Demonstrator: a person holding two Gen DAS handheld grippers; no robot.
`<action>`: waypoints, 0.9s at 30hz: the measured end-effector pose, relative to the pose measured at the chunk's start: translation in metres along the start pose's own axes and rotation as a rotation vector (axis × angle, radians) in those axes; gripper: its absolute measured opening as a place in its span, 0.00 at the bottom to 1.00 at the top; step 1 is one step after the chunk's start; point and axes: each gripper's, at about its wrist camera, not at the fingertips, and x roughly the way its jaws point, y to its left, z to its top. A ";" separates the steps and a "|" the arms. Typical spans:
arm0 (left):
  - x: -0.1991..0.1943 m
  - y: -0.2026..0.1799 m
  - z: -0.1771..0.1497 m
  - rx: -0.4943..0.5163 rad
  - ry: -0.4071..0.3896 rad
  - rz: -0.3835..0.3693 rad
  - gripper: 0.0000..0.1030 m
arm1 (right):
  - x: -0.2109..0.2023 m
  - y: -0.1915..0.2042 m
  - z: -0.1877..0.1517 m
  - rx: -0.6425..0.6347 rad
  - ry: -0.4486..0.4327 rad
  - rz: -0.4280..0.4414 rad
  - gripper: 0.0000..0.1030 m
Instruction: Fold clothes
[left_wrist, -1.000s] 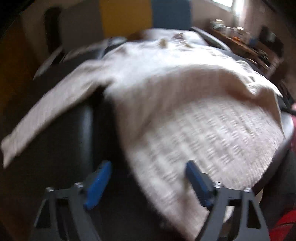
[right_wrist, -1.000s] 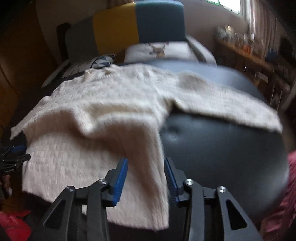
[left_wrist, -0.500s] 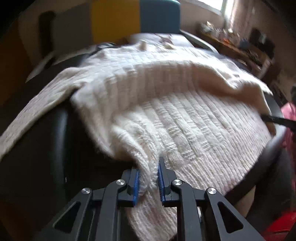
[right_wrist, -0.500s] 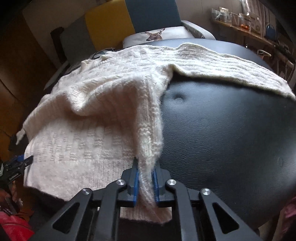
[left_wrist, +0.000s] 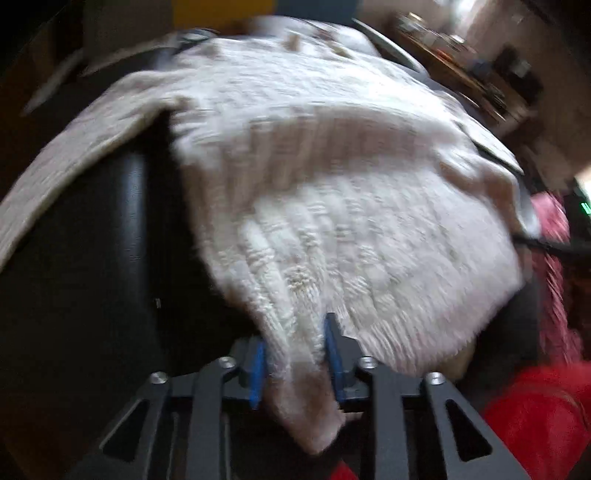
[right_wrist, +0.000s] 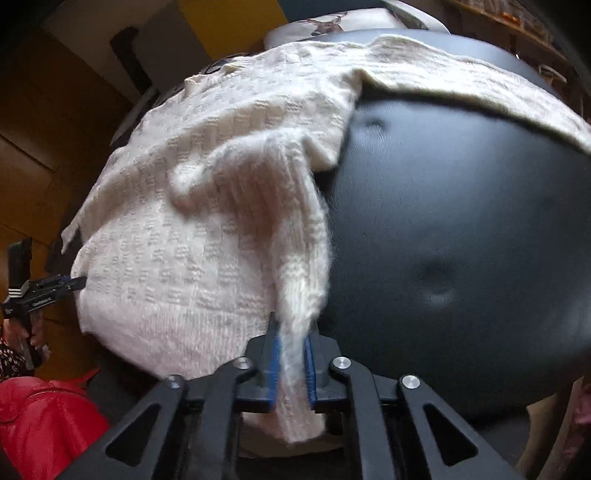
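A: Left gripper (left_wrist: 295, 363) first. State?

B: Jaws narrow but opening. Blue pads (left_wrist: 256, 373) sit either side of a bunched corner of the cream knit sweater (left_wrist: 332, 206), and the knit fills the gap and touches both. Fabric tail hangs down past the pads toward the camera.

A: Right gripper (right_wrist: 291, 363)?

B: Same deal, even narrower gap, also opening. A fold of the sweater (right_wrist: 207, 206) hem edge runs between its pads (right_wrist: 273, 373), pinched, with the loose end drooping below them.

A: Where's the sweater overall?

B: Spread on a black padded leather surface (right_wrist: 461, 221), body bunched and lifted near the hem, one sleeve stretched across the far right in the right wrist view, the other trailing left in the left wrist view.

A: What's hard to read?

B: Left wrist view is motion-blurred, so the knit pattern and background shelf clutter are smeared. Pad tips are partly buried in fuzz. The sweater's underside and the near edge of the surface are hidden by the gripper frames.

A: Pose?

B: Both point steeply down at the near hem. In the right wrist view the other gripper pokes in at the far left edge, with a hand (right_wrist: 35, 334) on its grip, mostly cut off. Red bag (right_wrist: 44, 424) lower left, cropped.
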 end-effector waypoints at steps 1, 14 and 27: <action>-0.013 0.001 0.003 0.025 -0.018 0.002 0.37 | -0.004 0.004 0.004 -0.027 -0.001 -0.022 0.22; 0.006 0.073 0.196 -0.002 -0.247 0.411 0.65 | 0.019 0.054 0.219 -0.257 -0.242 -0.210 0.28; 0.088 0.073 0.231 0.156 -0.306 0.618 0.26 | 0.128 0.056 0.262 -0.298 -0.124 -0.295 0.28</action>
